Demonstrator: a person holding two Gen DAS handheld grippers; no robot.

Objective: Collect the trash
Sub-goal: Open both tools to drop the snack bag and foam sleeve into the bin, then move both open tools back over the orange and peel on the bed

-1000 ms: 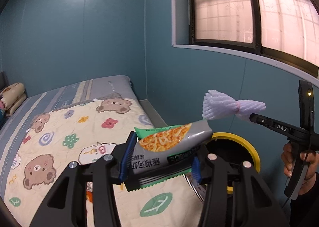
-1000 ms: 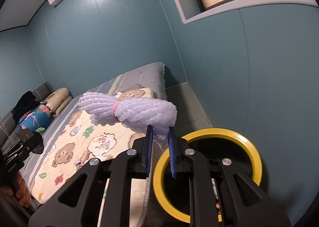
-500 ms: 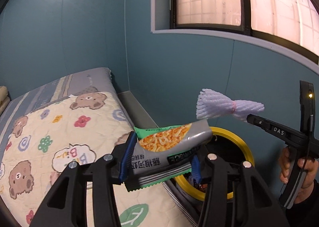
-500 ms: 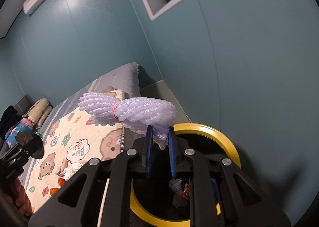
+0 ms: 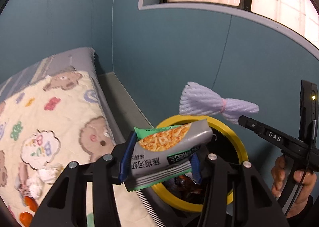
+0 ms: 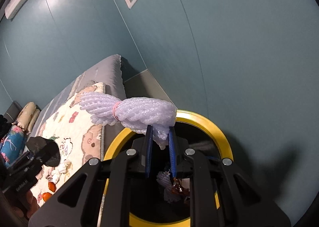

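Observation:
My left gripper point(image 5: 159, 159) is shut on a grey and green snack packet point(image 5: 165, 151), held above the near rim of a yellow-rimmed black trash bin point(image 5: 237, 143). My right gripper point(image 6: 160, 137) is shut on a white foam net bundle point(image 6: 131, 111) tied with a pink band, held over the bin point(image 6: 209, 125). The bundle point(image 5: 215, 105) and the right gripper point(image 5: 243, 121) also show in the left wrist view. Wrappers and a foam net lie inside the bin point(image 6: 173, 187).
A bed with a bear-print quilt point(image 5: 49, 111) lies left of the bin, with crumpled tissue point(image 5: 45, 175) and orange scraps point(image 5: 28, 207) on it. A blue wall point(image 5: 179, 57) stands behind the bin. Pillows point(image 6: 26, 113) lie at the bed's far end.
Both grippers have moved right, off the bed and over the bin, each still holding its item. The bin opening now fills more of both views.

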